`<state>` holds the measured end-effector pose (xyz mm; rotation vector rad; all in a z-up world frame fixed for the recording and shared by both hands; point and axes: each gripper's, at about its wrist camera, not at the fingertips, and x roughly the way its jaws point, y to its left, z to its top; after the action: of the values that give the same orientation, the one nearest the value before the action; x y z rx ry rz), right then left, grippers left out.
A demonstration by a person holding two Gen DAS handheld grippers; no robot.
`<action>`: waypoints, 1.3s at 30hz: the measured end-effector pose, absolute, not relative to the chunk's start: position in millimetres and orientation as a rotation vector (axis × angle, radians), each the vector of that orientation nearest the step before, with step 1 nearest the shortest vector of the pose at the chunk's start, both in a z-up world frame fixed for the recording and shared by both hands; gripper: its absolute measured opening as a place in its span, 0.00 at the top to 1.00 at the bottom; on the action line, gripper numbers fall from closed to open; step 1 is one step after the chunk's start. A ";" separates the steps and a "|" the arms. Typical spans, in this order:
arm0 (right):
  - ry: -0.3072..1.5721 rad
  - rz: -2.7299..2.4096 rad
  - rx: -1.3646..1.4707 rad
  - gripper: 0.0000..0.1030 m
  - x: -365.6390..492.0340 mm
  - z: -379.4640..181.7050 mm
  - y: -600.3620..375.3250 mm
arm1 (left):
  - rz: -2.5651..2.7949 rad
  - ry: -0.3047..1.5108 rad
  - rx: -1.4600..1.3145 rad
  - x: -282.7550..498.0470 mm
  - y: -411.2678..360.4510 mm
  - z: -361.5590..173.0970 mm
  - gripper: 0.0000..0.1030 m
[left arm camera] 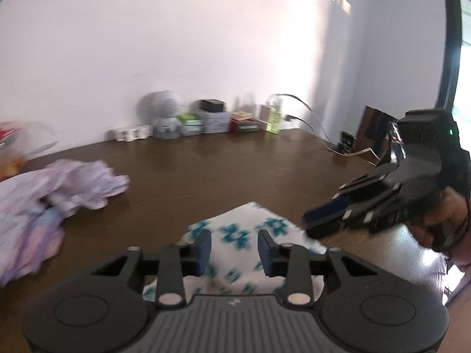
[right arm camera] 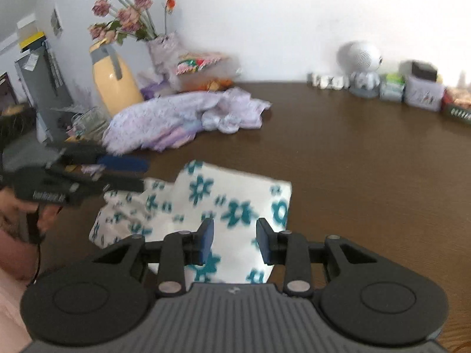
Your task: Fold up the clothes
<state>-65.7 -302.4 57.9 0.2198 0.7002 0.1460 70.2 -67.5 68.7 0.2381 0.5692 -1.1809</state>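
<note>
Lying folded on the brown desk point(right arm camera: 353, 153) is a white cloth with teal flowers point(right arm camera: 235, 194), right under both grippers. The left gripper point(left arm camera: 234, 250) and right gripper point(right arm camera: 234, 239) each have their jaws partly apart, nothing pinched. Only the right wrist view catches the flower vase point(right arm camera: 164, 47) and cream jug point(right arm camera: 113, 82); both show the lilac clothes pile point(left arm camera: 67, 182).
</note>
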 end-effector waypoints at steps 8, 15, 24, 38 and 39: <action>0.643 0.237 0.168 0.55 -72.0 60.7 -291.9 | -1.024 0.701 0.151 101.8 -73.7 51.5 0.58; 0.660 0.375 -0.059 0.42 -62.4 66.2 -231.3 | -1.084 0.927 -0.053 148.3 -75.6 29.5 0.60; 0.724 0.286 -0.302 0.85 -47.6 55.6 -187.9 | -1.135 0.875 -0.002 143.3 -86.5 41.7 0.92; 0.725 0.393 -0.174 0.59 -28.0 46.4 -185.1 | -1.038 0.920 -0.007 150.2 -58.6 23.9 0.64; 0.714 0.402 -0.136 0.55 -31.9 51.9 -191.2 | -1.029 0.903 -0.009 148.3 -54.7 26.8 0.59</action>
<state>-31.9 -191.2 51.9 -0.1361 0.7137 0.4020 148.3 -54.7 26.8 -0.0089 0.9030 -1.0290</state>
